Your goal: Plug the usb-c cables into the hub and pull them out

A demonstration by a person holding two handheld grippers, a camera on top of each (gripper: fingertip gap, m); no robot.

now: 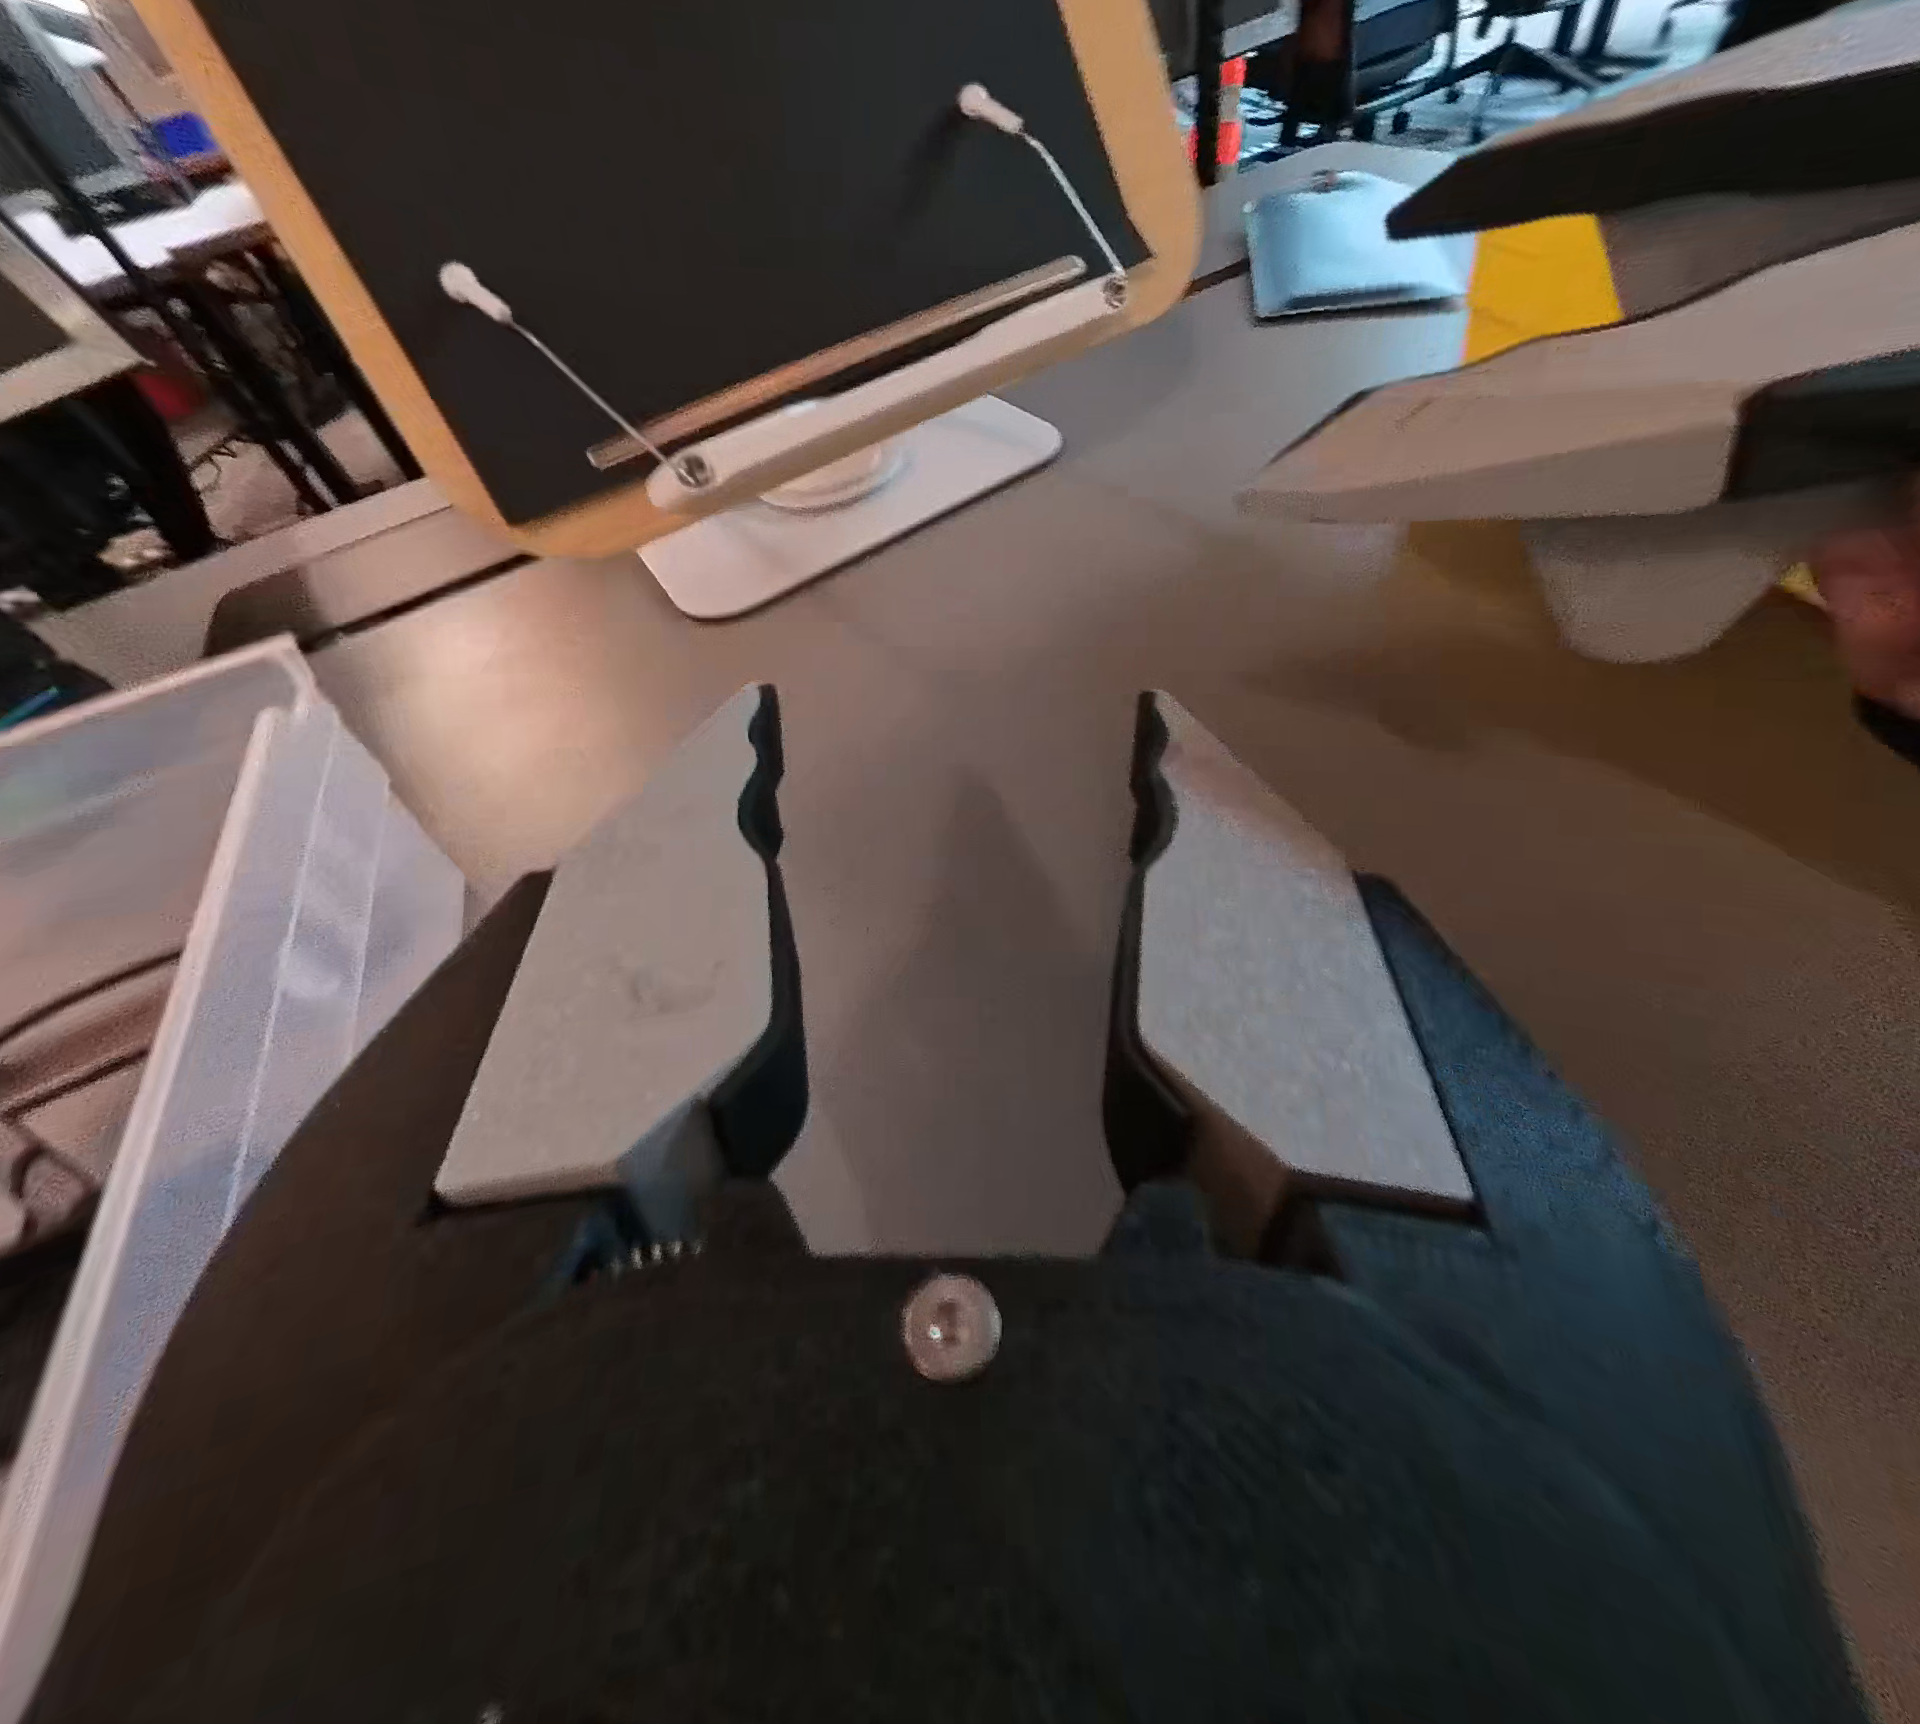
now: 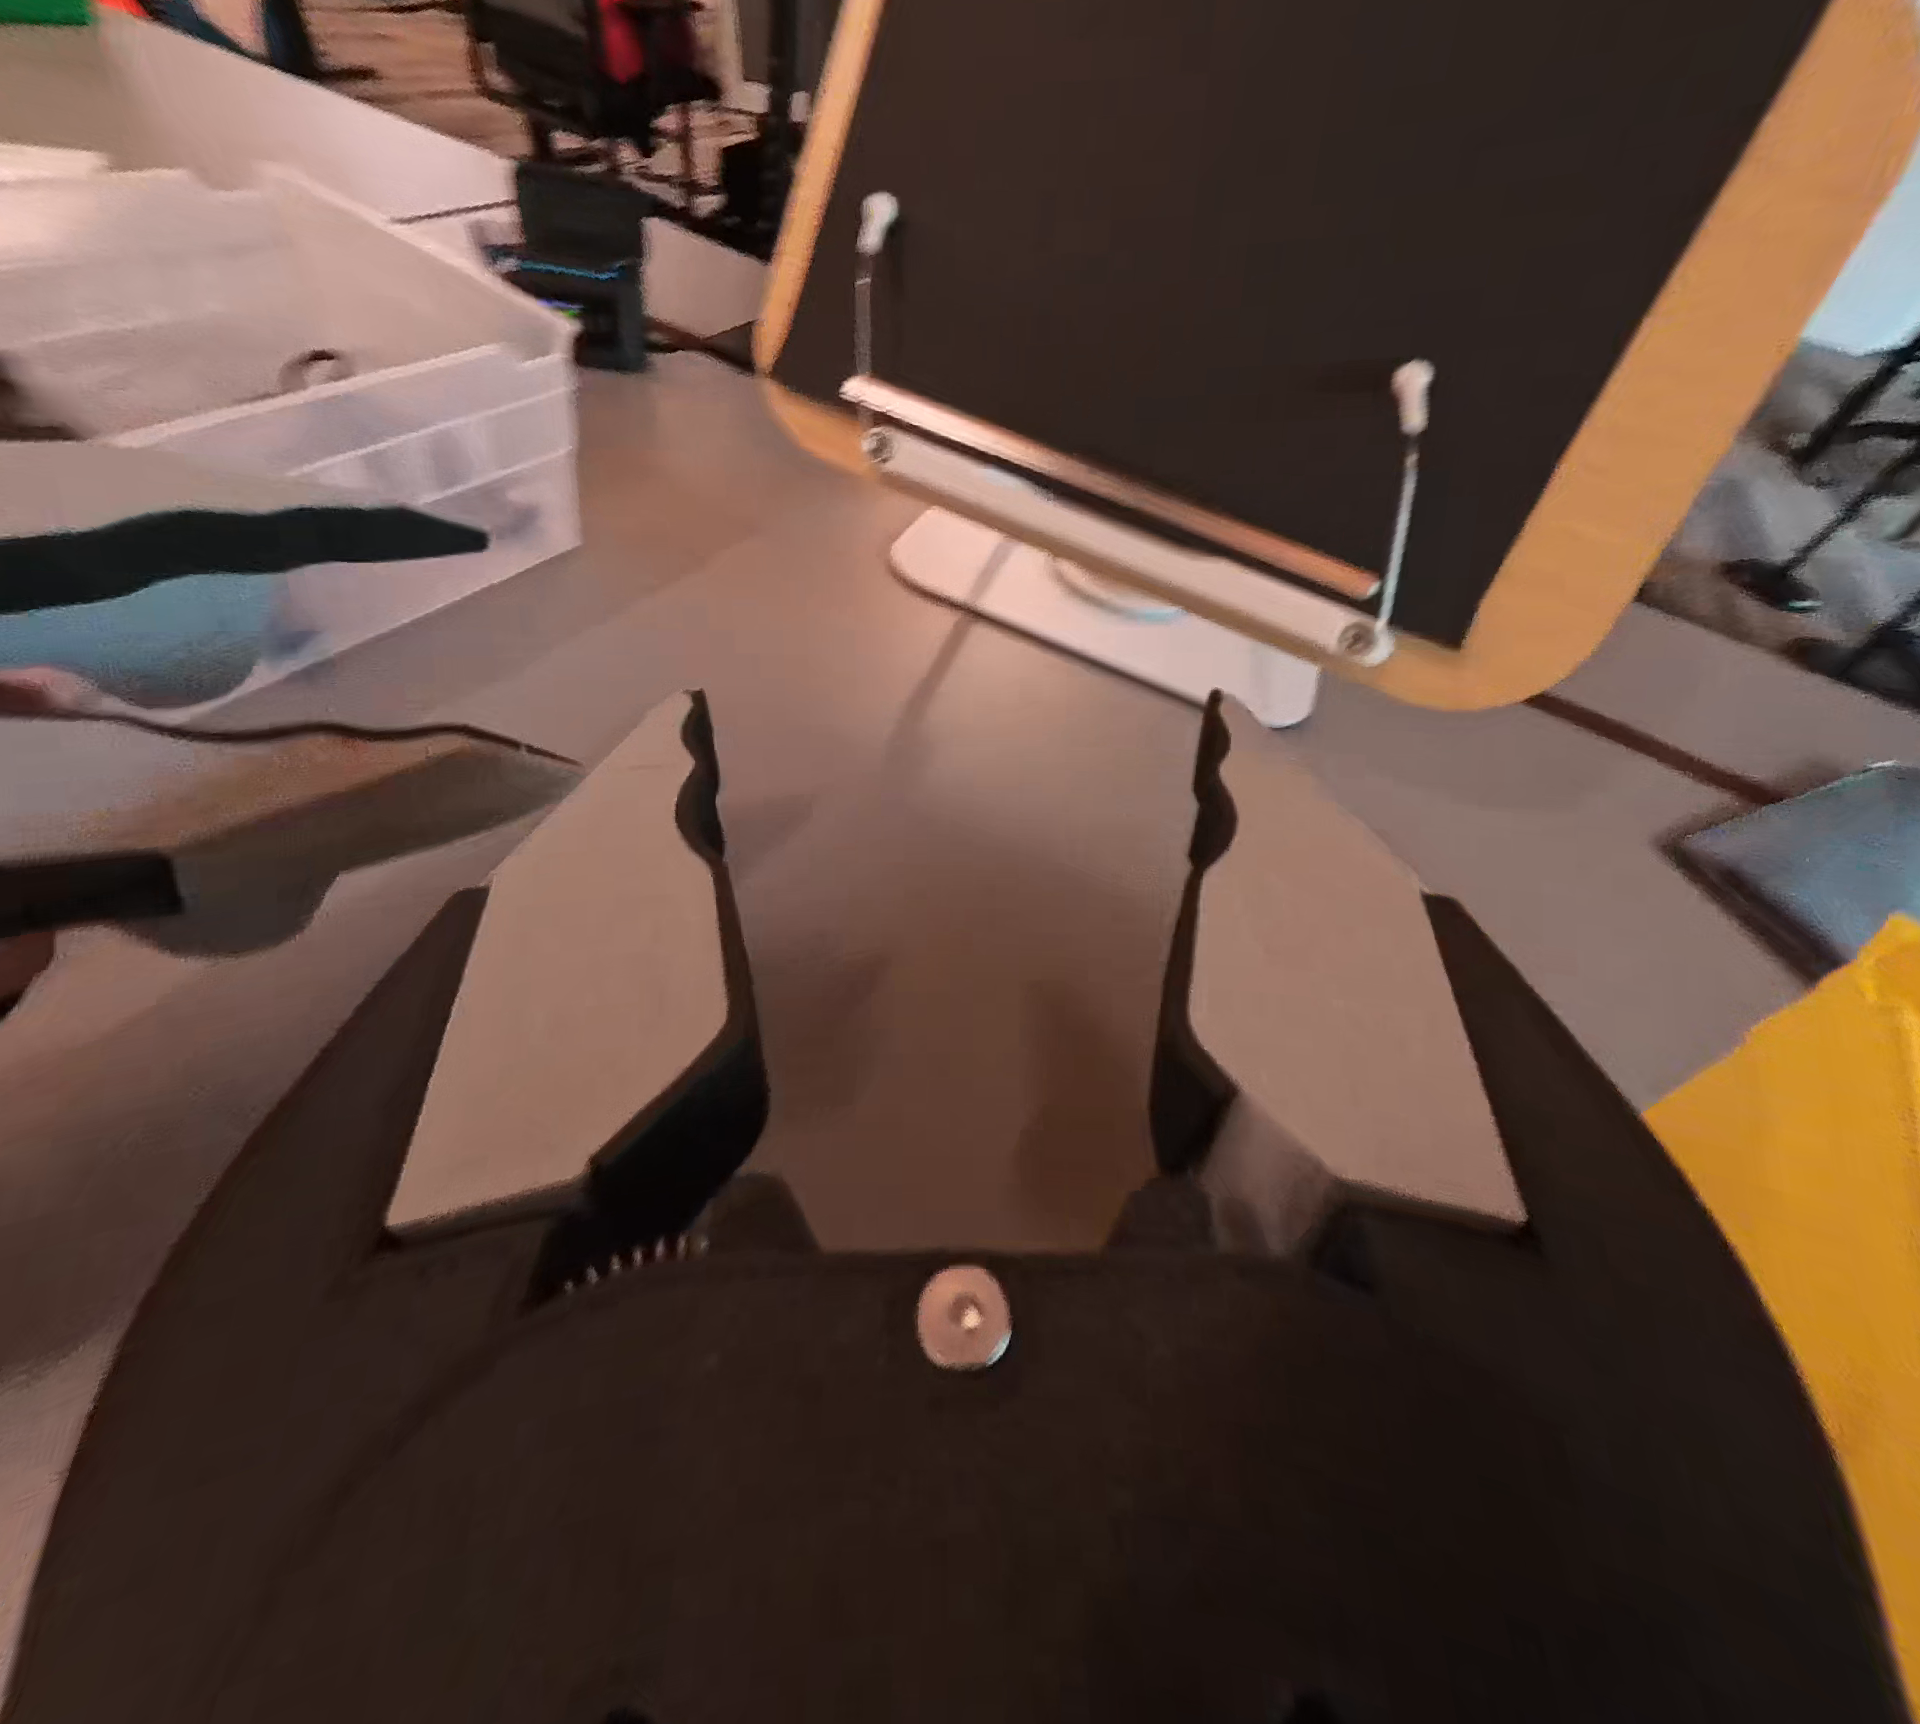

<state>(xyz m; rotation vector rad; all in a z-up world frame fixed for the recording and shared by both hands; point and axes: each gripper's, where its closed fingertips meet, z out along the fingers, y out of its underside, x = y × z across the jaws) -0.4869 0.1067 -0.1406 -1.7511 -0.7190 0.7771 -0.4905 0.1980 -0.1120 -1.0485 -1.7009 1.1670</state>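
Observation:
No hub shows in either view. A thin dark cable (image 2: 312, 732) lies on the table at the left of the right wrist view; I cannot tell its plug. My left gripper (image 1: 954, 698) is open and empty above the grey table (image 1: 1039, 614). My right gripper (image 2: 956, 703) is open and empty above the same table (image 2: 831, 635). The right gripper's fingers (image 1: 1558, 448) show at the right edge of the left wrist view, and the left gripper's fingers (image 2: 260, 536) show at the left edge of the right wrist view.
A wood-edged black board on a white stand (image 1: 644, 147) (image 2: 1351, 168) stands straight ahead. A clear plastic bin (image 1: 208, 843) (image 2: 343, 427) sits to the left. A grey flat device (image 1: 1351, 251) (image 2: 1818, 853) and a yellow patch (image 1: 1538, 282) (image 2: 1818, 1259) lie to the right. Office chairs stand beyond.

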